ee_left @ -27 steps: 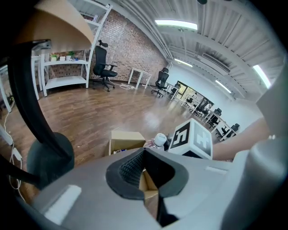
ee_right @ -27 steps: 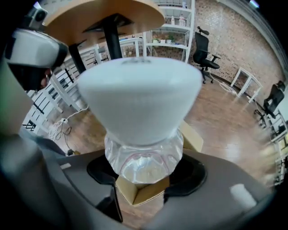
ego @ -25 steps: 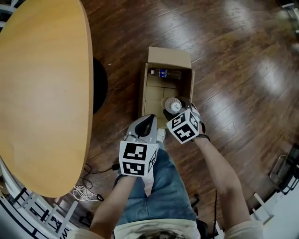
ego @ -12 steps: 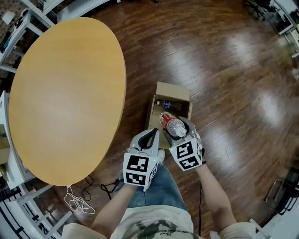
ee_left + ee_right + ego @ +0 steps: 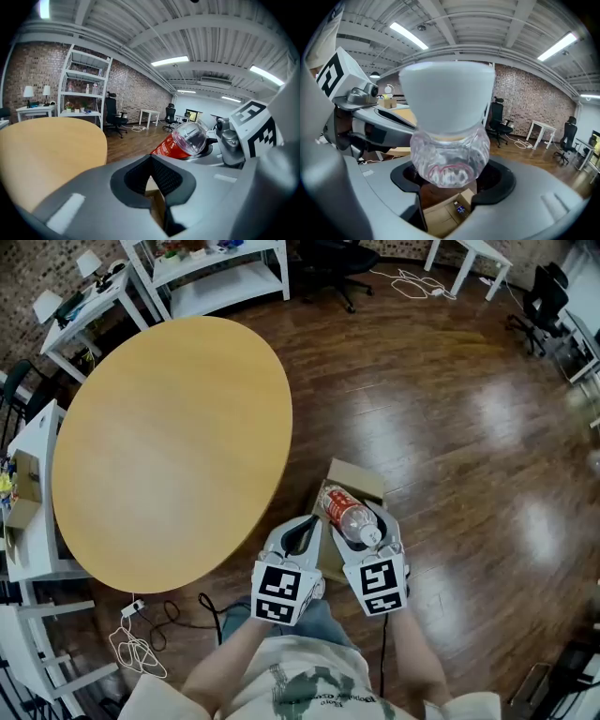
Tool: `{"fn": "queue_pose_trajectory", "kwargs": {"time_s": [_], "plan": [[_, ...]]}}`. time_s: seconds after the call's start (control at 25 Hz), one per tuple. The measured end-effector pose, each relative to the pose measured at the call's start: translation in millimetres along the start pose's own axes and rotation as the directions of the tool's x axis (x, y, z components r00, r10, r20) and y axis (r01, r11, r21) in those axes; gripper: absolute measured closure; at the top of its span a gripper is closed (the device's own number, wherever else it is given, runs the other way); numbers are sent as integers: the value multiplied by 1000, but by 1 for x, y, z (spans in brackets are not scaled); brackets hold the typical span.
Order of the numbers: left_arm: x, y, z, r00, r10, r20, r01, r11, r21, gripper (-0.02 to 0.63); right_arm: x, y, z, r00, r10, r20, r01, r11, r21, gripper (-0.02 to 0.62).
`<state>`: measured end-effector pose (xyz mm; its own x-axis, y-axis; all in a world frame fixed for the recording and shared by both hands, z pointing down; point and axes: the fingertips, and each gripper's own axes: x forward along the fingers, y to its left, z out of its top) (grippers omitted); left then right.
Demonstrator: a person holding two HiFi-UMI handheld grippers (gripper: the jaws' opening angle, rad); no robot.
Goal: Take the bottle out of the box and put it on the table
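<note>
My right gripper (image 5: 361,524) is shut on a clear bottle (image 5: 347,512) that has a red label and a white cap. It holds the bottle in the air above the open cardboard box (image 5: 362,477) on the floor. In the right gripper view the bottle (image 5: 447,140) fills the jaws cap-first, with the box (image 5: 438,216) far below. My left gripper (image 5: 300,532) is beside it on the left, shut and empty. The left gripper view shows the bottle (image 5: 185,140) to its right. The round wooden table (image 5: 169,446) lies to the left.
A second bottle with a blue label (image 5: 461,209) lies in the box. Cables (image 5: 141,643) trail on the floor under the table's near edge. White shelves (image 5: 211,268) and desks stand beyond the table, and office chairs (image 5: 548,296) stand at the far right.
Both grippers have risen, and the right one has lifted the bottle out of the box. The head view has swung up, showing more of the table and room.
</note>
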<state>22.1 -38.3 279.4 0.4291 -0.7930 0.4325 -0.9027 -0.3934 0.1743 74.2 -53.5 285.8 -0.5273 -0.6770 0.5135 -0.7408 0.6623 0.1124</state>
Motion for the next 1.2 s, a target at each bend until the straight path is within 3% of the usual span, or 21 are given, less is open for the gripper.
{"fn": "queue_pose_trajectory", "kwargs": {"time_s": [0.32, 0.6, 0.92, 1.2], "plan": [[-49, 35, 24, 989, 136, 57, -135, 991, -26, 609, -3, 49, 60, 987, 131, 97, -119, 986, -115, 307], [-97, 86, 25, 945, 317, 83, -310, 947, -89, 609, 18, 104, 98, 945, 306, 113, -278, 937, -212, 305], [-160, 155, 6, 883, 461, 88, -440, 879, -183, 609, 64, 195, 121, 891, 452, 39, -419, 853, -312, 305], [-207, 213, -9, 861, 497, 104, -466, 855, -229, 609, 101, 263, 138, 883, 469, -24, -453, 838, -304, 304]]}}
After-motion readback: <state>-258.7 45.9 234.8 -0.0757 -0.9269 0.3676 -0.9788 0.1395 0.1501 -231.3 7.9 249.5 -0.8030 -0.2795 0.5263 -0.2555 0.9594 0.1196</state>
